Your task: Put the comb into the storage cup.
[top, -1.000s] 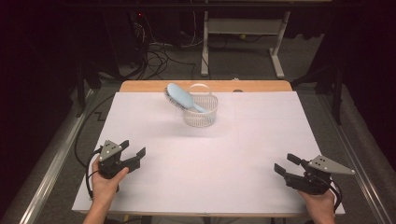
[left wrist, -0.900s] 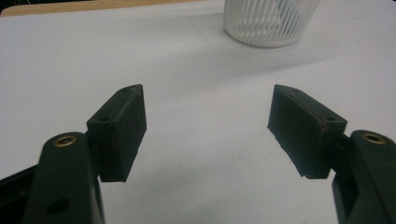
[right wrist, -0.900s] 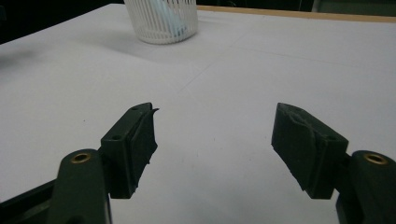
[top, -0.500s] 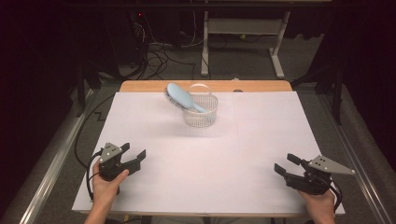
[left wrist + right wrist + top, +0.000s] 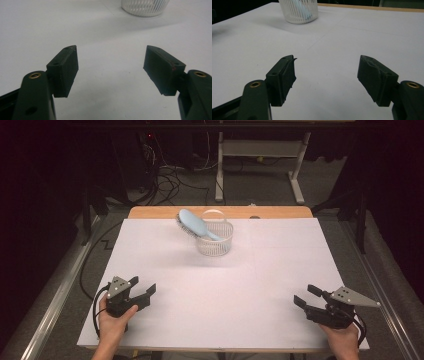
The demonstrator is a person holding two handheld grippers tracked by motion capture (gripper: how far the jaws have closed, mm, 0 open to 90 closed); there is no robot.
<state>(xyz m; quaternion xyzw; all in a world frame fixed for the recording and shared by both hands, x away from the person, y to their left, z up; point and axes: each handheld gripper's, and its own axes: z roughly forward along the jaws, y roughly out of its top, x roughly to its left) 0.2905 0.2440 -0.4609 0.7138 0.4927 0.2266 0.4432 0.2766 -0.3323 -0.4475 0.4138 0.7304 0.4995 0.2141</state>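
The white tabletop (image 5: pixel 225 310) lies bare from its near edge to the middle. One obstacle stands near the far edge: a white basket (image 5: pixel 215 240), with a blue hairbrush (image 5: pixel 194 224) leaning out leftward.

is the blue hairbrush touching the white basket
Touching. The high view shows the hairbrush standing handle-down inside the basket, its shaft leaning across the rim with the bristle head sticking out to the left.

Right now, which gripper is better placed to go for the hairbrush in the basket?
Left, probably, by a small margin. The hairbrush leans out of the white basket toward the table's left side, nearer the left gripper. The right gripper sits farther off. Both are open and empty.
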